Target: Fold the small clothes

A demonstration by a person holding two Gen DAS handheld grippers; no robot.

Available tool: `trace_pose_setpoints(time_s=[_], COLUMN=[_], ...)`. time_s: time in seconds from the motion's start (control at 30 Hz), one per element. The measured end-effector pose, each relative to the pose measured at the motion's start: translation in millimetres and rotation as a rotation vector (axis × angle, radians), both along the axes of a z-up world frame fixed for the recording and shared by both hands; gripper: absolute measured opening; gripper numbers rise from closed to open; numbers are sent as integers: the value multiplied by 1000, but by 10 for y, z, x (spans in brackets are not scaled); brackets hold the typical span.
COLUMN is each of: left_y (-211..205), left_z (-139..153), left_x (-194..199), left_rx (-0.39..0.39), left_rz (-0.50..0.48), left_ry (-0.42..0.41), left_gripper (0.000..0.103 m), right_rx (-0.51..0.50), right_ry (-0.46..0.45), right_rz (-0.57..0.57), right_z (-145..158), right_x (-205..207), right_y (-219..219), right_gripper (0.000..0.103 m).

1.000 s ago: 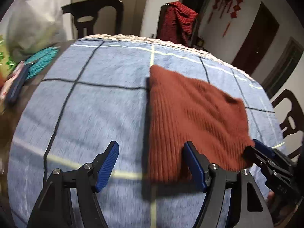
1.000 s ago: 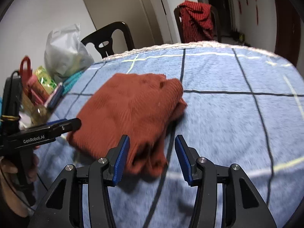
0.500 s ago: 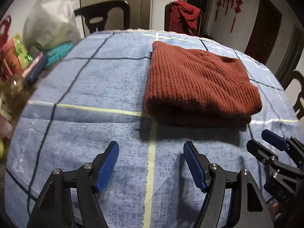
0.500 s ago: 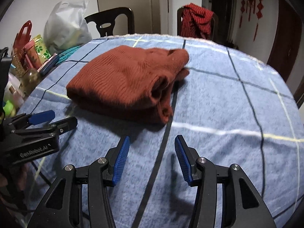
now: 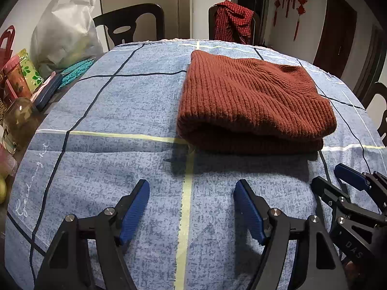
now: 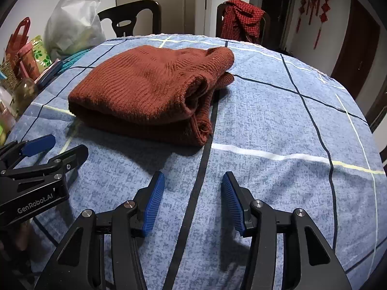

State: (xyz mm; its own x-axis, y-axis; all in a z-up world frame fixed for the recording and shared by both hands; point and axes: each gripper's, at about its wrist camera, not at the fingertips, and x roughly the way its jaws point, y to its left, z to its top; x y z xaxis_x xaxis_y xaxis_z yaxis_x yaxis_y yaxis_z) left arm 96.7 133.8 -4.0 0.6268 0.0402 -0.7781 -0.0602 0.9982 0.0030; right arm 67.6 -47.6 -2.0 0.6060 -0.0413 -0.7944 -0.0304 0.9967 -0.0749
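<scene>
A rust-red knitted sweater [image 5: 254, 96] lies folded in a thick stack on the blue checked tablecloth [image 5: 108, 120]; its rolled open ends face the right wrist view [image 6: 150, 84]. My left gripper [image 5: 191, 186] hovers over bare cloth in front of the sweater's near fold. Its jaws are opening and nothing is between them. My right gripper [image 6: 192, 176] is open and empty, short of the sweater's near right corner. Each gripper shows in the other's view: the right gripper [image 5: 326, 175] at the lower right, the left gripper [image 6: 69, 143] at the left.
A white plastic bag [image 5: 65, 31], a teal mat [image 5: 77, 68], packets and a jar [image 5: 19, 118] crowd the table's left edge. Two dark chairs stand behind the table; a red plaid garment [image 5: 232, 21] hangs on one. A third chair [image 5: 377, 101] is at the right.
Both grippers have drawn back from the sweater toward the near edge of the table. A second ago they were at its near edge; now it lies free ahead of them.
</scene>
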Motion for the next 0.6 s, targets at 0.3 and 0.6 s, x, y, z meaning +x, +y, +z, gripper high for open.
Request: trace_pose_setpoints(time_s=[0.3,0.6], left_y=[-28,-27], left_z=[-13,-11], left_x=[-2,-3], left_rx=[1,-4], left_rz=[-2,-3], left_ry=[3,4], left_gripper=[81,82], right_rx=[0,5], right_ry=[0,2], right_rz=[-22,-32], right_z=[-4,-7], right_x=[5,7], right_y=[-14,-41], right_gripper=[54,57])
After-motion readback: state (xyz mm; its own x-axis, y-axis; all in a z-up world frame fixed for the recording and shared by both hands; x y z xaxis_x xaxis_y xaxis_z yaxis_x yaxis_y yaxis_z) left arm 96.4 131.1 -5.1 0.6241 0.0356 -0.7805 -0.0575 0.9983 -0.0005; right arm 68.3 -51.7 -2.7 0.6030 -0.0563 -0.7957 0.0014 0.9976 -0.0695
